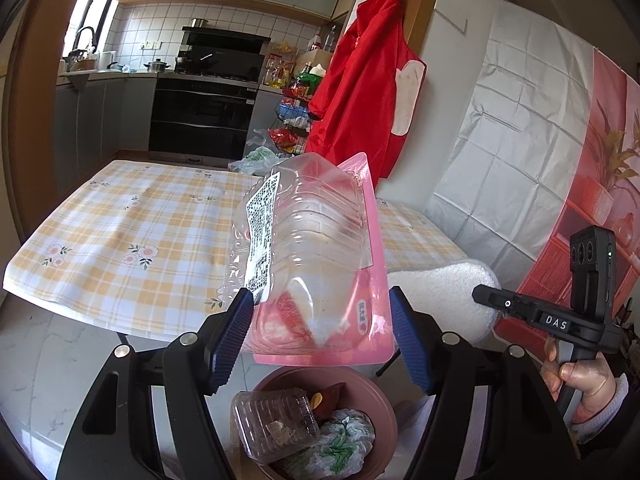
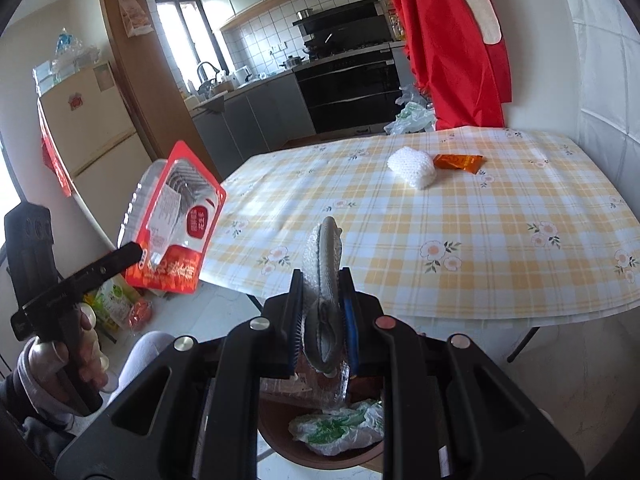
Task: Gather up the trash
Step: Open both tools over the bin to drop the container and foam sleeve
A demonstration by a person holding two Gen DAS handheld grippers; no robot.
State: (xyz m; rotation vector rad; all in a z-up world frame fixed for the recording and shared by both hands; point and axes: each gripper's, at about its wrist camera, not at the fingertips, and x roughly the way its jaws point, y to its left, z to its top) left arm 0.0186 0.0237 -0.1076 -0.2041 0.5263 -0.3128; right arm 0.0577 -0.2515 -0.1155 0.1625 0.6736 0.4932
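My left gripper stands fairly wide, pads clamped on a clear plastic food tray with a pink-red backing, held in the air above the pinkish-brown trash bin. My right gripper is nearly closed, pinching a grey-and-white scrap of wrapping over the same bin. In the bin: a clear clamshell and a crumpled white-green bag. On the checked tablecloth lie a white foam pad and an orange sachet, just beside each other.
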